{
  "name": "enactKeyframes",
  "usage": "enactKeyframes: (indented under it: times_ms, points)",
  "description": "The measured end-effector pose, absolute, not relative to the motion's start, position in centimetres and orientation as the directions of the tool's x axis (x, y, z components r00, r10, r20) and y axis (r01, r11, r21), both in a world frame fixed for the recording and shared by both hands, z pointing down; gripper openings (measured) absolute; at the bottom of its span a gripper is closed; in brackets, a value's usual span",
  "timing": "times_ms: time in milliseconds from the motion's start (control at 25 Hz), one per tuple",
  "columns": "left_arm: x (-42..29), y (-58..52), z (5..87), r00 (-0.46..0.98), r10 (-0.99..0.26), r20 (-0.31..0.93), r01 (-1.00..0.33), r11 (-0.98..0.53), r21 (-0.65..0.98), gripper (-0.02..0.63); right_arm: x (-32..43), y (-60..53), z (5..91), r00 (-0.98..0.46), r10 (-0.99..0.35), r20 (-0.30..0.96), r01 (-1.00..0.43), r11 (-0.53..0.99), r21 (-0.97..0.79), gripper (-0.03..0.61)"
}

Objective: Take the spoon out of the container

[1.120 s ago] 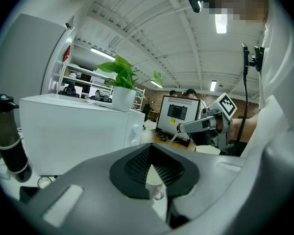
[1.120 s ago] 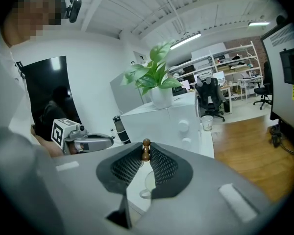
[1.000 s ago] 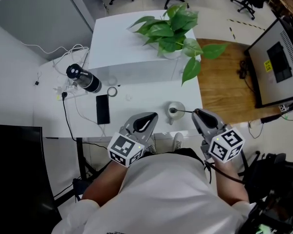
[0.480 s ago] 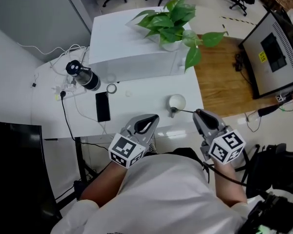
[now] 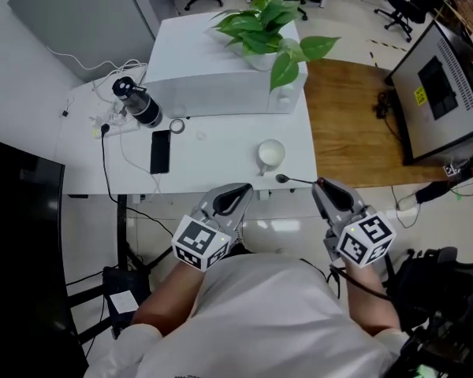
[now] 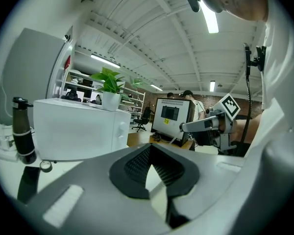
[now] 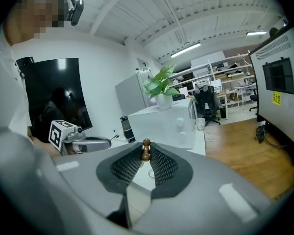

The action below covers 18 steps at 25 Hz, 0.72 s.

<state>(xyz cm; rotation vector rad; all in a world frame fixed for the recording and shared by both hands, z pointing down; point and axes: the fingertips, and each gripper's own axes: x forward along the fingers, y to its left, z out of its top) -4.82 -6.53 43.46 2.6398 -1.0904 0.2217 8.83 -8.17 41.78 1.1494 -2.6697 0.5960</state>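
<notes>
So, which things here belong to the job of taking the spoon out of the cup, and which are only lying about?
For the job: spoon, cup, right hand-held gripper.
Only lying about: phone, bottle, plant, roll of tape, white box.

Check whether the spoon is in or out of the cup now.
Out. The right gripper clamps the spoon by its handle; its bowl end hangs clear of the white cup.

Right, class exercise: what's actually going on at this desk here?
A person works with a handheld gripper in each hand. The right gripper is shut on the handle of a slim dark spoon, already out of the small round white cup that stands on the white table. The left gripper is shut and empty.
</notes>
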Motion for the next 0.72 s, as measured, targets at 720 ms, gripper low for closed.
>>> enactKeyframes:
  times_ms: [720]
  points:
    - [2.3,5.5,43.5,0.589,-0.763,0.266,-0.808,-0.568,0.157,0.003,16.3,1.5,42.0,-0.779,-0.570,0.262,-0.627,0.715,-0.310,0.057]
